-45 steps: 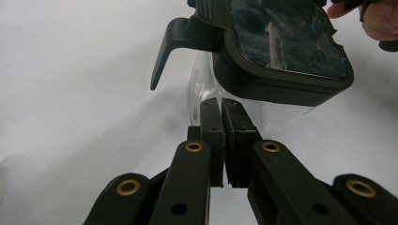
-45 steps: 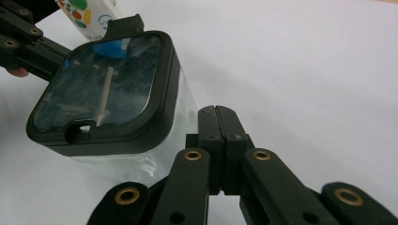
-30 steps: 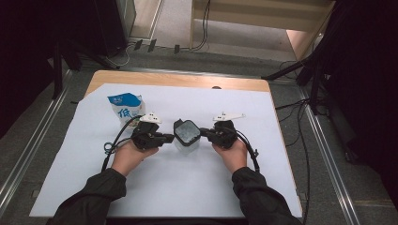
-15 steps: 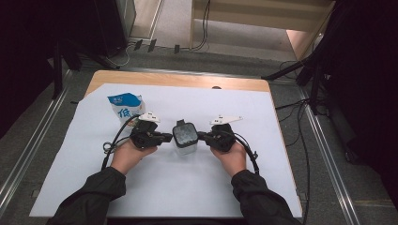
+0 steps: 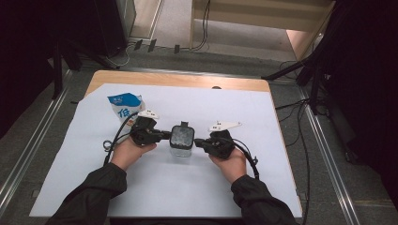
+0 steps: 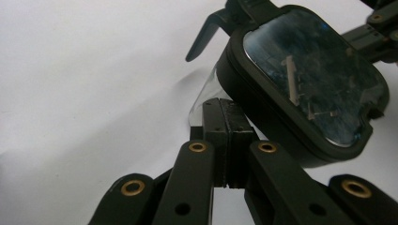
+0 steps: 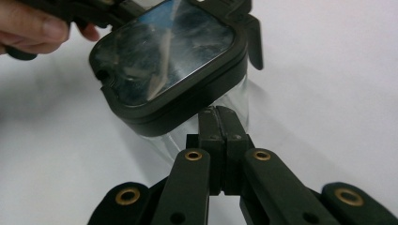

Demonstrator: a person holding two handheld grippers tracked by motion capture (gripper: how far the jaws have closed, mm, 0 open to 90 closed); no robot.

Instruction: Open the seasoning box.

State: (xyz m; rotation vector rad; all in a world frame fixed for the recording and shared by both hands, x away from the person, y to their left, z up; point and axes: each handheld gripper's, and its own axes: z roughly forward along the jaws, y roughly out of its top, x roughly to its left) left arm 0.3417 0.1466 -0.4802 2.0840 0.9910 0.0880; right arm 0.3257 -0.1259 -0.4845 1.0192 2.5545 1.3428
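Nearest the person, two dark sleeves come in from the table's (image 5: 281, 187) near edge, each hand wrapped round a gripper on the white sheet (image 5: 155, 187). The left gripper (image 5: 165, 136) has its jaws pressed flat together with nothing between them; in the left gripper view (image 6: 224, 110) the closed tips lie against the clear wall of the container (image 6: 206, 93), just under the rim of its dark lid (image 6: 309, 75). The right gripper (image 5: 197, 142) is clenched the same way, jaws meeting face to face and clamping nothing; in the right gripper view (image 7: 219, 117) the tips reach the clear wall below the lid (image 7: 164, 56), though whether they press on it or merely sit just beside it cannot be told. The container (image 5: 182, 146) stands upright on the sheet between the two grippers, about mid-table, its lid (image 5: 182, 136) seated on top and a latch tab (image 5: 184, 124) sticking out on the far side. In the right gripper view the fingers (image 7: 42, 26) of the left hand show beyond the lid, curled round the other gripper's body. Farther off, towards the far left of the sheet and well apart from the container, a blue and white bag (image 5: 126, 107) stands on the table, with the left gripper's cable (image 5: 115, 136) looping near it.
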